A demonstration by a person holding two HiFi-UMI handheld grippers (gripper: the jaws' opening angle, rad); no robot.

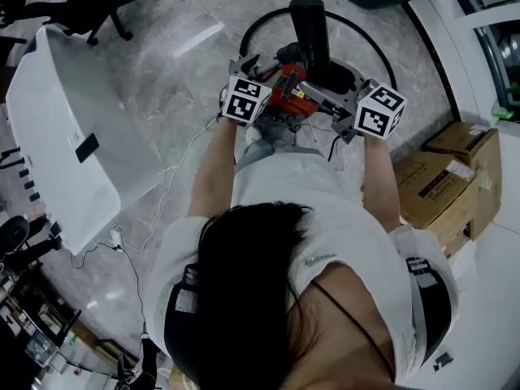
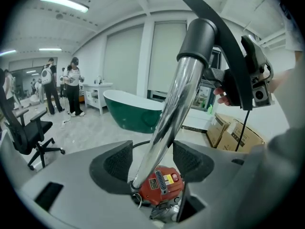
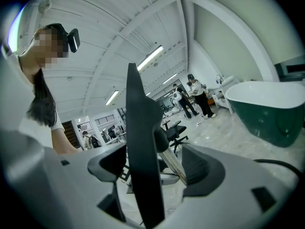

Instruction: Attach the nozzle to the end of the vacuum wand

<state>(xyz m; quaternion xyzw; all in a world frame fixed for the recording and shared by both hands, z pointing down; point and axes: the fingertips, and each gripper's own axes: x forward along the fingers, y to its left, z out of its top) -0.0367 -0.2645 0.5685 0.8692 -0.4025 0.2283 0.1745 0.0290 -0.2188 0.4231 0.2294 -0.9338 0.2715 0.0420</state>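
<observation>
Showroom-like hall with marble floor point(image 1: 187, 71), freestanding bathtubs point(image 2: 136, 111), office chairs point(image 2: 28, 132)

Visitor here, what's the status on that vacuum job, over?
Left gripper open around wand, not gripping. Right gripper open, nozzle between jaws. Nozzle collar sits on wand end. Nothing seen blocking.

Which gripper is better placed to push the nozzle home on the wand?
Probably the right gripper: the nozzle stands between its open jaws. The left gripper is open around the wand, low near the red vacuum body.
</observation>
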